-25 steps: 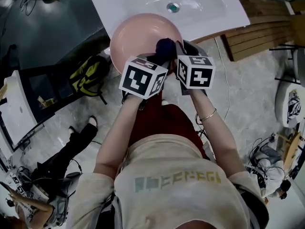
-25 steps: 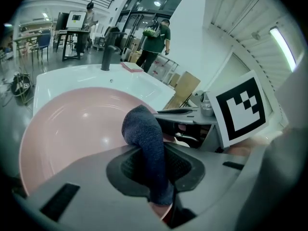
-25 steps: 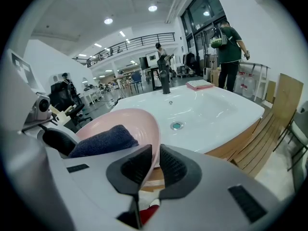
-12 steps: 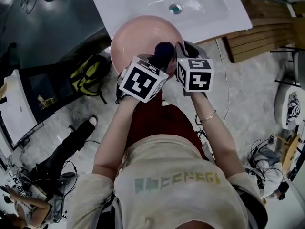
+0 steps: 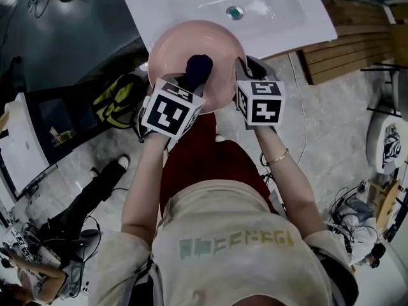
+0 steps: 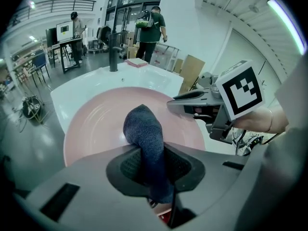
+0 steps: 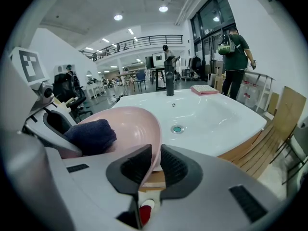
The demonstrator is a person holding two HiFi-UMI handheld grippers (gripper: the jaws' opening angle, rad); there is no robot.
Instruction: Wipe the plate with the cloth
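A pink plate (image 5: 185,46) is held over the near edge of a white sink, seen too in the left gripper view as the plate (image 6: 96,121) and in the right gripper view as the plate (image 7: 132,124). My right gripper (image 7: 153,163) is shut on the plate's right rim (image 5: 239,69). A dark blue cloth (image 5: 197,69) rests on the plate's face near its middle, with my left gripper (image 6: 153,166) shut on it. The cloth (image 6: 144,134) sticks up between the jaws, and in the right gripper view the cloth (image 7: 91,134) lies against the plate's inside.
The white sink (image 5: 268,5) has a drain (image 5: 234,11) and a black tap (image 7: 169,83) behind it. A wooden rack (image 5: 344,43) stands right of the sink. A yellow-black backpack (image 5: 118,101) lies on the floor at left. People stand in the background.
My left gripper has moved left with the cloth, dragging it from the plate's right part toward the middle. The right gripper and plate have stayed still.
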